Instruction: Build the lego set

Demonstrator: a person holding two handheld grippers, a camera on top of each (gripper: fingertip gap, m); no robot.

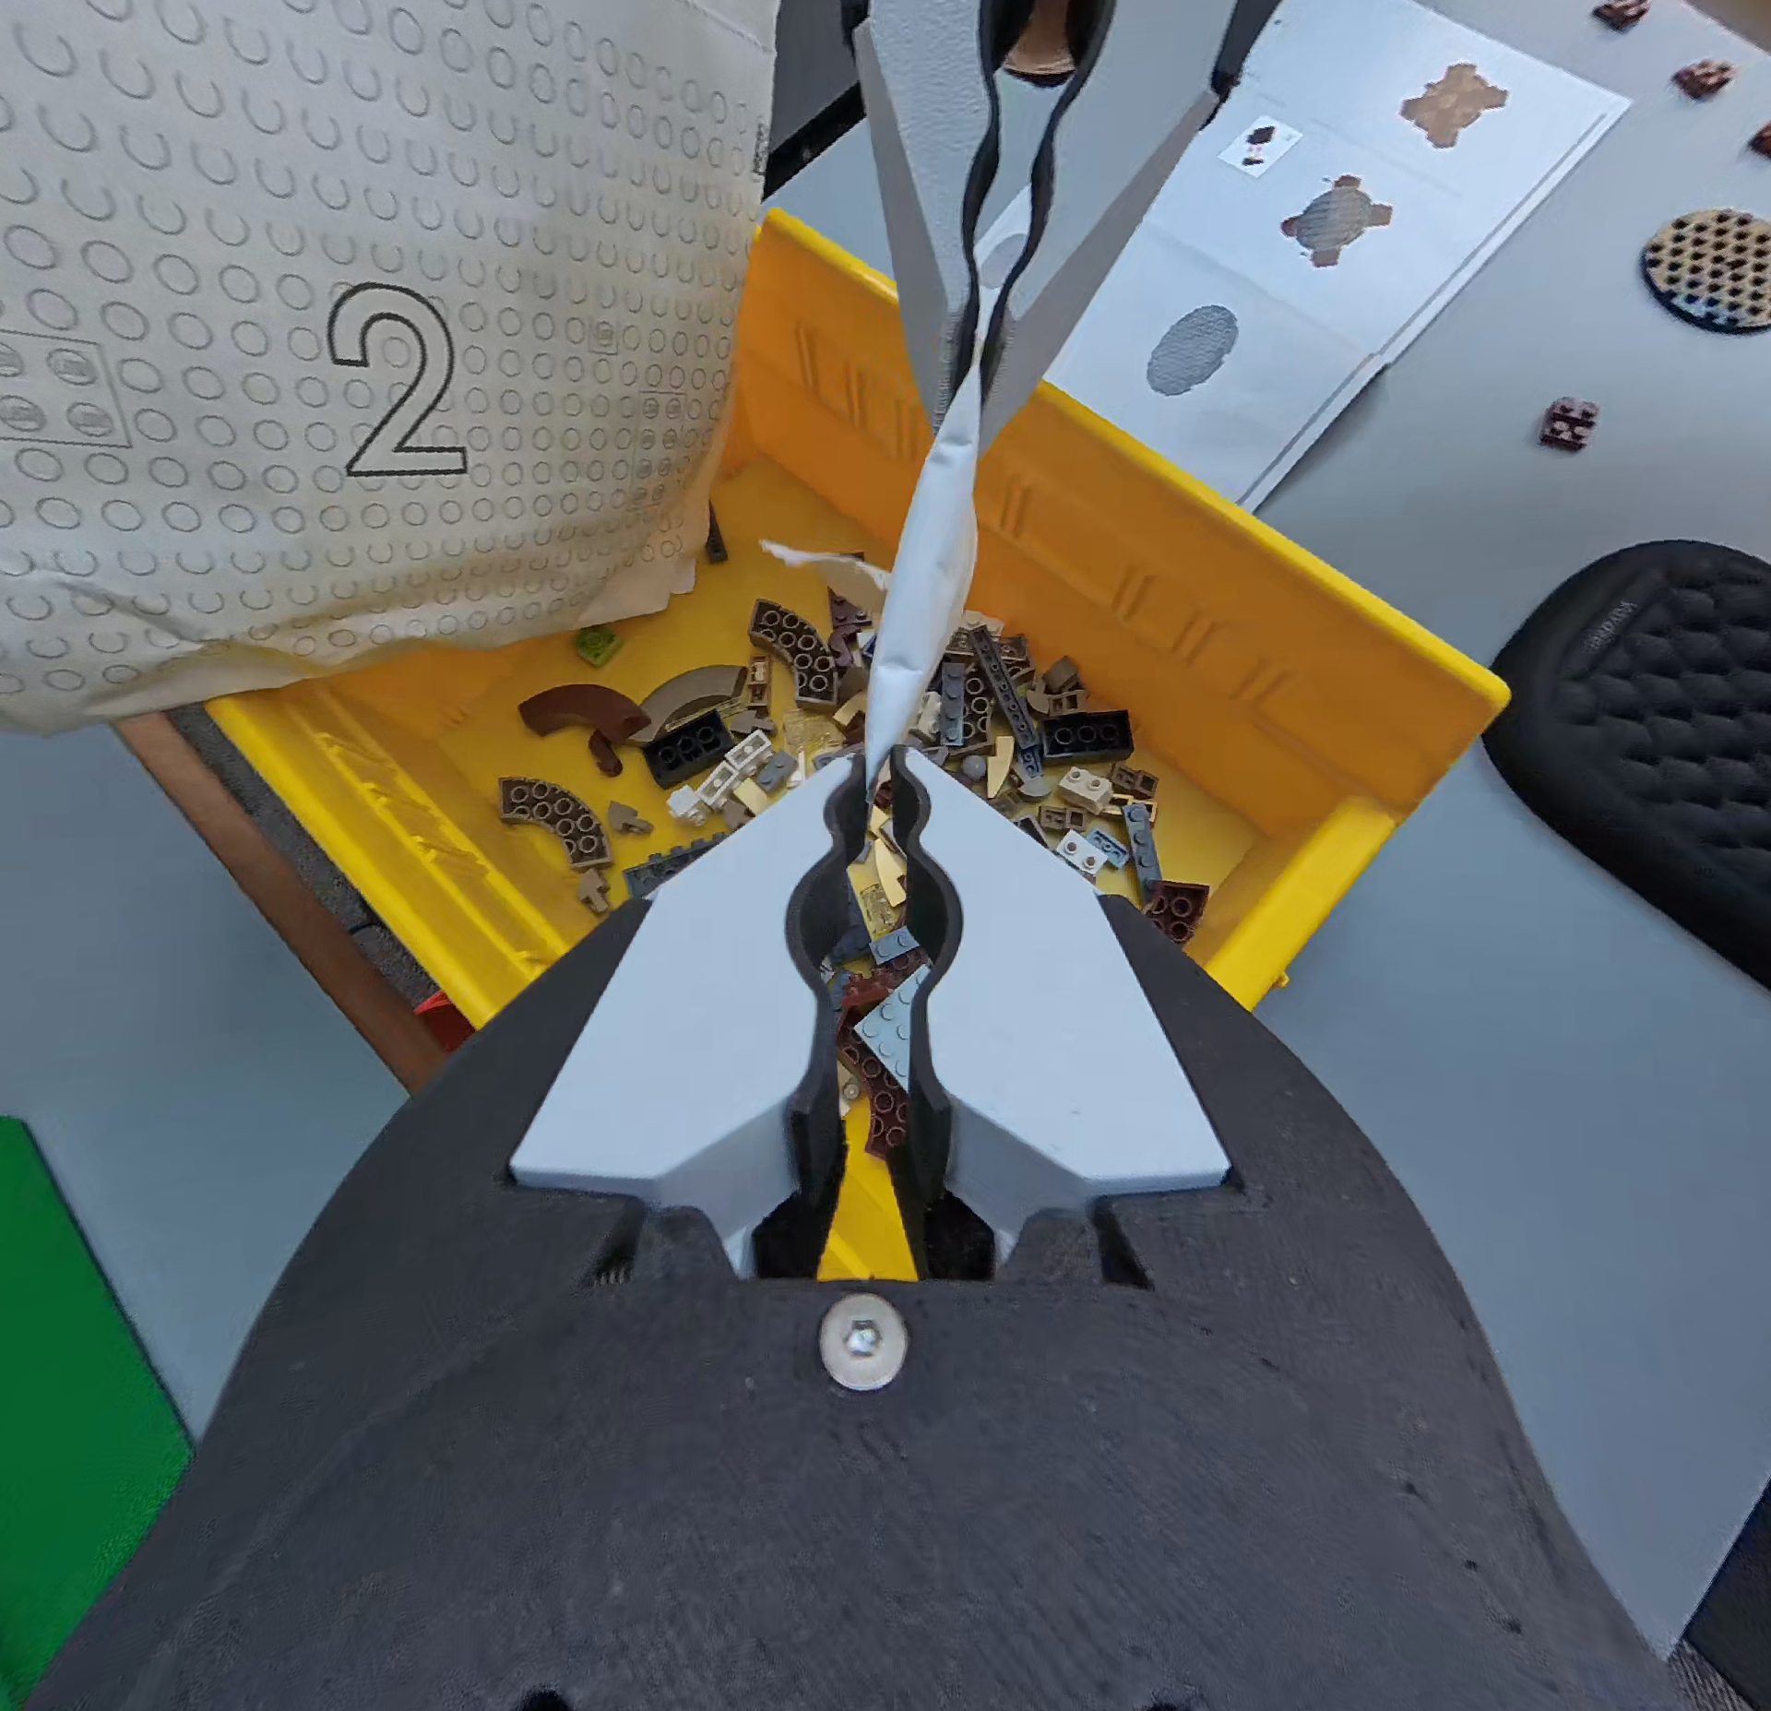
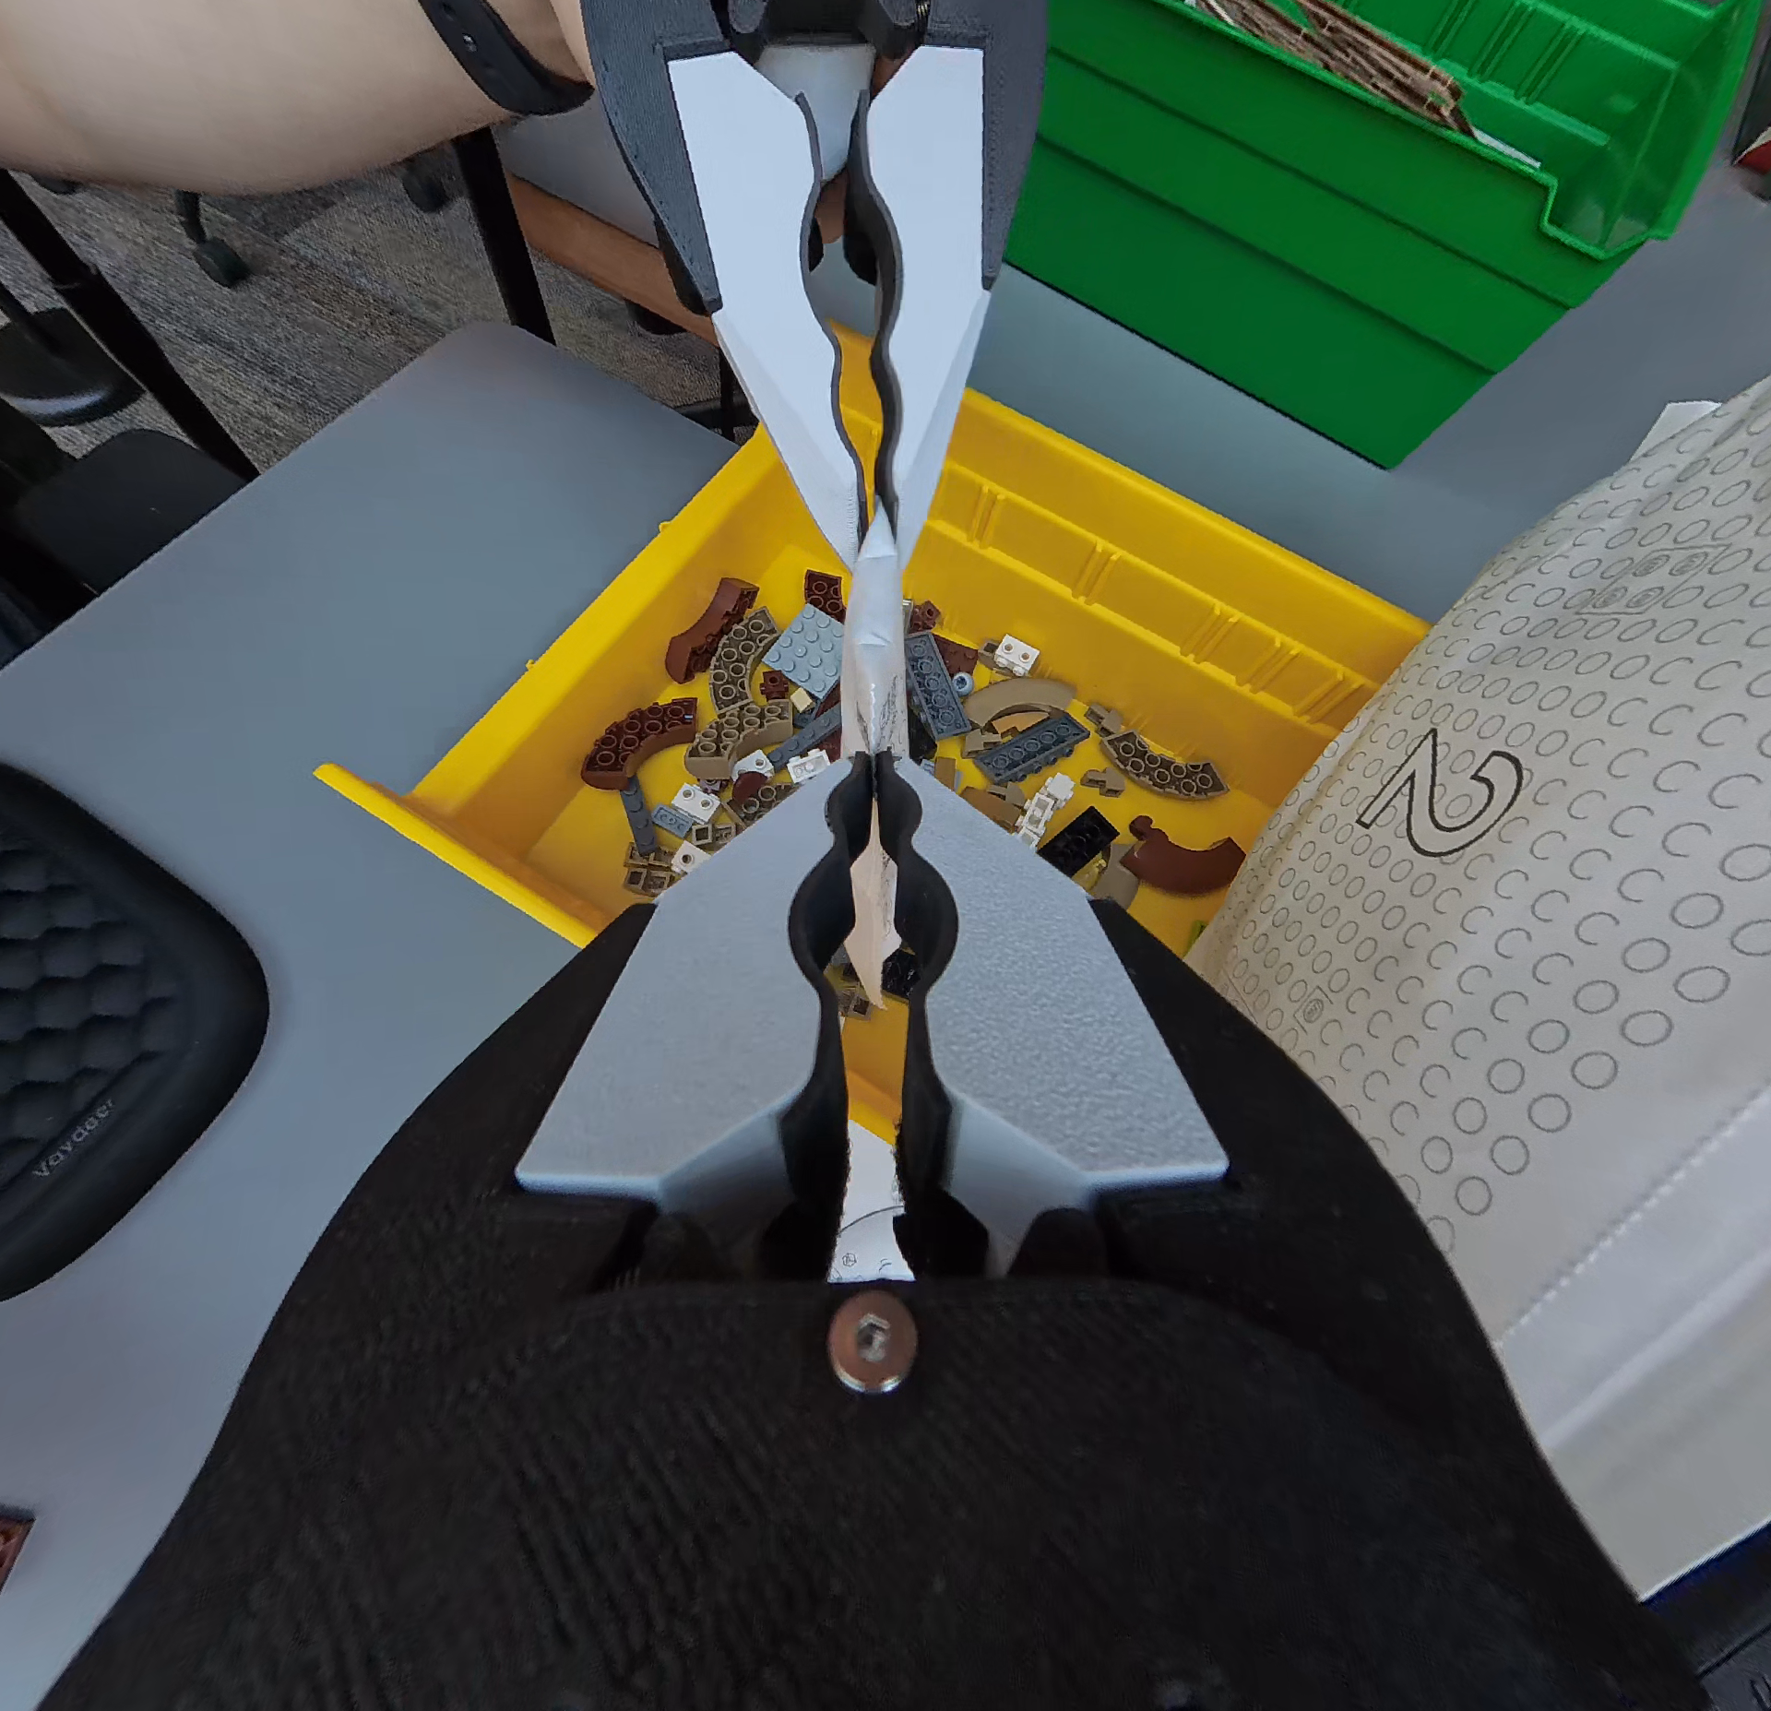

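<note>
The left gripper (image 1: pixel 877 774) is pinched tight on one end of a small pale paper bag (image 1: pixel 925 611), and straight across from it the right gripper (image 2: pixel 874 772) is clamped just as tight on the other end. The bag hangs stretched and twisted between the two sets of tips, torn paper showing along its edge, and a flap of it pokes back between the right gripper's fingers (image 2: pixel 1054 994).

Directly below that taut bag sits the yellow bin (image 1: pixel 1198 611), and there are the lego pieces (image 1: pixel 815 707), loose in a heap on its floor: brown and tan curved bricks, dark grey plates, small white and black bits, one lime-green piece off by itself near the bin's edge.

Beside the bin, overlapping one rim, leans a large cream paper bag (image 1: pixel 335 323) printed all over with rings and a big numeral. On the tabletop (image 1: pixel 1437 1234) on the other side lies the open instruction booklet (image 1: pixel 1294 256), pictures of round builds showing. Near it rests a round studded plate (image 1: pixel 1715 271), with a few small dark-brown pieces (image 1: pixel 1570 424) scattered around it, well apart from each other. A black padded wrist rest (image 1: pixel 1658 726) lies near the bin's corner.

Further out in the right wrist view, a green bin (image 2: pixel 1342 256) stands beyond the yellow one, and a bare forearm with a black wrist strap (image 2: pixel 460 26) shows behind the left gripper.
</note>
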